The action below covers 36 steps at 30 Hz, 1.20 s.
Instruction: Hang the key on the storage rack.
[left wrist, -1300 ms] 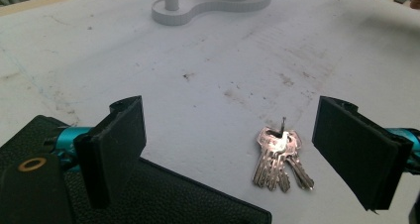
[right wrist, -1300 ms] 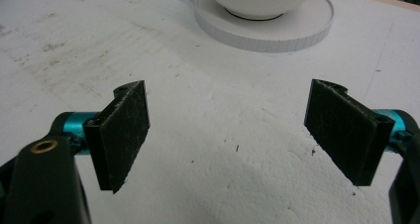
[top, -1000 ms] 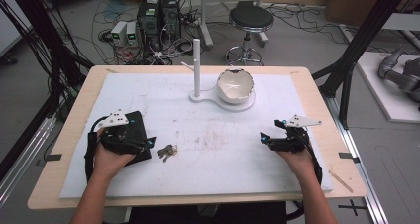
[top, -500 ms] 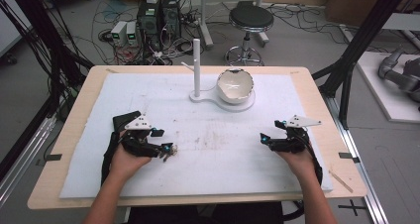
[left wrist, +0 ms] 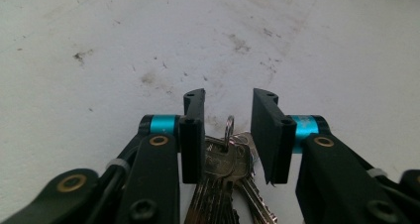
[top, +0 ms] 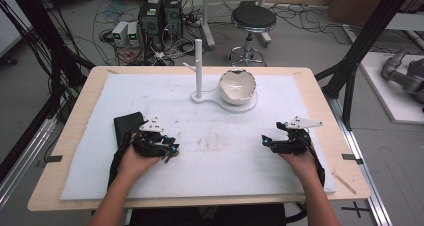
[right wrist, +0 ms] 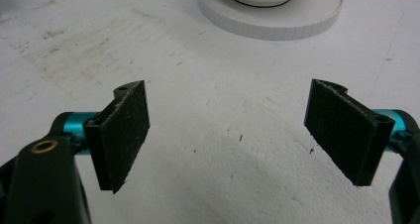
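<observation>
On a stained white mat, the left tool straddles keys, jaws apart; the right tool gapes wide.

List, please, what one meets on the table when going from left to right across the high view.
black pouch → left gripper, with its jaws over the keys → white post → white bowl → right gripper

A stained white mat covers the wooden table. At its far side a white bowl sits on a white base beside an upright post. A black pouch, perhaps a wallet, lies at the left. A stool and electronics boxes stand on the floor beyond.
</observation>
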Available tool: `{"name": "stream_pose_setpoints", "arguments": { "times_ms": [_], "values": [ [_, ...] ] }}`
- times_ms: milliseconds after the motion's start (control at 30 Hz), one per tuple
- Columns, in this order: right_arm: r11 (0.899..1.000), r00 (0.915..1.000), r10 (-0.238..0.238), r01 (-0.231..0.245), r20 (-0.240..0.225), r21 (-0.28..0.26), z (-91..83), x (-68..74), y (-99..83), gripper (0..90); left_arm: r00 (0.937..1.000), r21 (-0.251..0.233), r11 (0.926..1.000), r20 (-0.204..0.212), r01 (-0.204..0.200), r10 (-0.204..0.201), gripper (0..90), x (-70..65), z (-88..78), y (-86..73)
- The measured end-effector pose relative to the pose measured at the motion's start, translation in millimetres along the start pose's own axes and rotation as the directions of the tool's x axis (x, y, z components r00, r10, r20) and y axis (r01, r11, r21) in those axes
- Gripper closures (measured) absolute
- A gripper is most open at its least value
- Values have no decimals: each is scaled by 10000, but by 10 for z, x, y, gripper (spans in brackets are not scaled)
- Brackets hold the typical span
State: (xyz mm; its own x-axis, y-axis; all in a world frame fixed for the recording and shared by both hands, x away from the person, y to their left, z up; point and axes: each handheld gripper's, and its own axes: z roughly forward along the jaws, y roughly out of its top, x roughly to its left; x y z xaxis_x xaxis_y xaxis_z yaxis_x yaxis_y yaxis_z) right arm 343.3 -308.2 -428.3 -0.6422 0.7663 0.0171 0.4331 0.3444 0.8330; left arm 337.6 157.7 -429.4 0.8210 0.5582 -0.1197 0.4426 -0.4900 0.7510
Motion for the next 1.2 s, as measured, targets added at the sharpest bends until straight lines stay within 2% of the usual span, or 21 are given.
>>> {"name": "stream_pose_setpoints", "arguments": {
  "times_ms": [67, 167, 200, 233, 300, 433, 500, 533, 567, 633, 667, 700, 733, 800, 833, 867, 900, 933, 967, 1100, 1200],
  "values": [
    [10000, 10000, -12, 12, 30, -25, -1, -4, 0, 179, 10000, 131, 9999, -8, 10, -10, 703, -7, 21, -2],
    [10000, 10000, -2, 2, 36, -29, -4, -4, 0, 179, 10000, 159, 9999, 6, -35, 35, 810, -10, 30, -3],
    [10000, 10000, 9, -9, 22, -20, -6, -5, 0, 179, 9999, 158, 9998, 151, -83, 81, 810, -10, 24, -4],
    [10000, 10000, 4, -4, 21, -14, -6, -5, -1, 179, 9997, 147, 9998, 180, -168, 165, 869, -16, 22, -1],
    [10000, 10000, -44, 44, 25, -33, -6, -3, 0, 179, 9997, 201, 9995, 16, -244, 244, 877, -45, 23, 15],
    [10000, 10000, -23, 23, 11, -19, -6, -3, -1, 179, 9993, 135, 9992, -33, -365, 365, 879, -76, -17, 50],
    [10000, 10000, 0, 0, 12, -32, -10, -5, -1, 179, 9992, -111, 9991, 2, -400, 400, 879, -97, -96, 95],
    [10000, 10000, 5, -5, 11, -98, -15, -8, 0, 179, 9989, -441, 9979, -14, -468, 468, 879, -118, -208, 160],
    [9999, 10000, 46, -46, -11, -120, -18, -7, 0, 179, 9989, -441, 9979, -14, -468, 468, 879, -118, -208, 160],
    [9999, 10000, 46, -46, -5, -153, -22, -9, -1, 179, 9981, -915, 9939, -155, -611, 600, 879, -146, -397, 274],
    [9998, 10000, 41, -41, 6, -170, -23, -10, -1, 179, 9981, -915, 9939, -155, -611, 600, 879, -146, -397, 274],
    [9998, 10000, 41, -41, 6, -170, -23, -10, -1, 179, 9979, -1123, 9916, -146, -643, 631, 879, -151, -455, 314],
    [9998, 10000, 50, -50, -16, -166, -21, -9, 0, 179, 9987, -1494, 9875, -45, -499, 498, 880, -148, -555, 411],
    [9999, 10000, 41, -41, -17, -133, -17, -6, 1, 179, 9982, -1623, 9849, -106, -600, 590, 880, -149, -641, 538],
    [9999, 10000, 32, -33, -20, -139, -15, -6, 1, 179, 9982, -1623, 9849, -106, -600, 590, 880, -149, -641, 538],
    [9999, 10000, 13, -14, -13, -141, -16, -4, 1, 179, 9969, -1672, 9829, -228, -777, 749, 880, -155, -711, 683],
    [9999, 10000, -7, 6, -27, -150, -16, -6, 1, 179, 9969, -1672, 9829, -228, -777, 749, 880, -155, -711, 683],
    [9999, 10000, 15, -16, -31, -162, -17, -6, 1, 179, 9955, -1742, 9802, -272, -938, 904, 880, -158, -770, 831],
    [9999, 10000, 15, -16, -31, -162, -17, -6, 1, 179, 9955, -1742, 9802, -272, -938, 904, 880, -158, -770, 831],
    [9999, 10000, 17, -17, 22, -142, -16, -3, 1, 179, 9939, -1958, 9744, -255, -1101, 1072, 881, -138, -806, 1118],
    [9999, 10000, 10, -10, 6, -105, -15, 0, 2, 179, 9947, -2121, 9719, -94, -1023, 1027, 880, -96, -777, 1313]
  ]
}}
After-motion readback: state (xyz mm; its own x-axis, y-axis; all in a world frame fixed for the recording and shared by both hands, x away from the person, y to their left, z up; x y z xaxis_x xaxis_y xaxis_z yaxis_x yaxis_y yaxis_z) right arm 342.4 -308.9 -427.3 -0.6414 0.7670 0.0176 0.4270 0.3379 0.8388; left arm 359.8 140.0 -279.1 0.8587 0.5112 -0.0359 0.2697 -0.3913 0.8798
